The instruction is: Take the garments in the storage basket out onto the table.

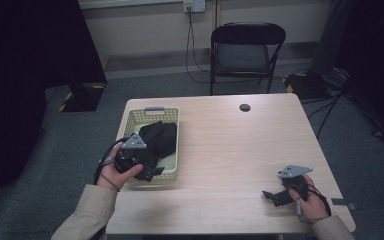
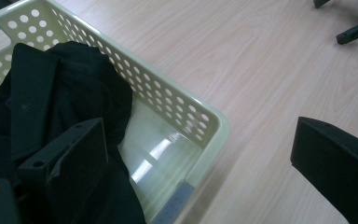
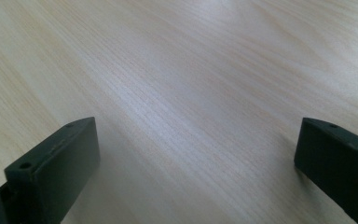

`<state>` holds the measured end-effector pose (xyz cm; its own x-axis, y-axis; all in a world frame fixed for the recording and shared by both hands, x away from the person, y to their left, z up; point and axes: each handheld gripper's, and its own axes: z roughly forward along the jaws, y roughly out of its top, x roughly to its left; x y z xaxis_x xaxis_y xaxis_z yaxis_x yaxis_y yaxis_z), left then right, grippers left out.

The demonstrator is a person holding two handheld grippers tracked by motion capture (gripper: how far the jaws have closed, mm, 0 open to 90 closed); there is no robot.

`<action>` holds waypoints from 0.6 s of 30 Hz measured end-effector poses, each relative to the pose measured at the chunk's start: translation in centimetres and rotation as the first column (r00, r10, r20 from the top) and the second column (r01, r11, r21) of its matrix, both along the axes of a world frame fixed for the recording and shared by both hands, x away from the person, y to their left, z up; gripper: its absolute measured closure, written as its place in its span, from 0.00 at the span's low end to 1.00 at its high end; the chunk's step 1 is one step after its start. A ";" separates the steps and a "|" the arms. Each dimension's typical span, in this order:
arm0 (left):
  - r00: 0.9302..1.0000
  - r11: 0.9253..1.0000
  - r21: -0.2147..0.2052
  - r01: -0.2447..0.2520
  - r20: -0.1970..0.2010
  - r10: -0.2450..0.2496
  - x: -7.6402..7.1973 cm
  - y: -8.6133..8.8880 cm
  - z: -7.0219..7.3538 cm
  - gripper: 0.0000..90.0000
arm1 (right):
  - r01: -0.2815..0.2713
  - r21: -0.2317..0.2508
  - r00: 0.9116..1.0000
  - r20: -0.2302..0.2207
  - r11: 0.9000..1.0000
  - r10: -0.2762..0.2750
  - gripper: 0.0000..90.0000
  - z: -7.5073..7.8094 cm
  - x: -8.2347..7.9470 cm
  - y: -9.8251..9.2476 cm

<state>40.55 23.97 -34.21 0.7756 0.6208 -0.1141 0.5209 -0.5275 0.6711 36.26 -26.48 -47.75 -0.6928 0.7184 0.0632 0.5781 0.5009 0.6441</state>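
A pale green perforated basket (image 1: 135,117) stands on the left side of the wooden table (image 1: 240,150), and a black garment (image 1: 160,137) lies bunched inside it. My left gripper (image 1: 150,167) hovers at the basket's near end and is open. In the left gripper view the left gripper (image 2: 198,126) straddles the basket's corner (image 2: 186,105): one jaw is over the black garment (image 2: 51,93), the other over bare table outside the wall. My right gripper (image 1: 271,197) rests low near the table's front right, open, with bare wood (image 3: 191,70) between the jaws of the right gripper (image 3: 198,123).
A black folding chair (image 1: 245,50) stands beyond the table's far edge. A small dark round hole (image 1: 245,107) sits in the tabletop near that edge. Cables run across the floor at the right (image 1: 330,100). The other gripper's tips (image 2: 354,30) show at the top right.
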 end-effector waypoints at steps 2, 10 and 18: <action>1.000 1.000 0.005 -0.005 0.000 0.005 0.4 -0.1 -0.1 0.03 | 0.000 0.000 1.000 0.000 1.000 0.000 0.00 0.0 0.0 0.0; 1.000 1.000 0.016 0.000 0.005 0.000 1.6 -0.5 0.0 0.03 | 0.000 0.000 1.000 0.000 1.000 0.000 0.00 0.0 0.0 0.0; 1.000 0.999 0.022 -0.030 0.008 0.029 3.2 -0.1 -0.3 0.03 | 0.000 0.000 1.000 0.000 1.000 0.000 0.00 0.0 0.0 0.0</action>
<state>43.70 23.86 -34.56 0.7577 0.6457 -0.0941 0.5312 -0.5266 0.6637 36.26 -26.48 -47.75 -0.6929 0.7183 0.0630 0.5779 0.5010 0.6442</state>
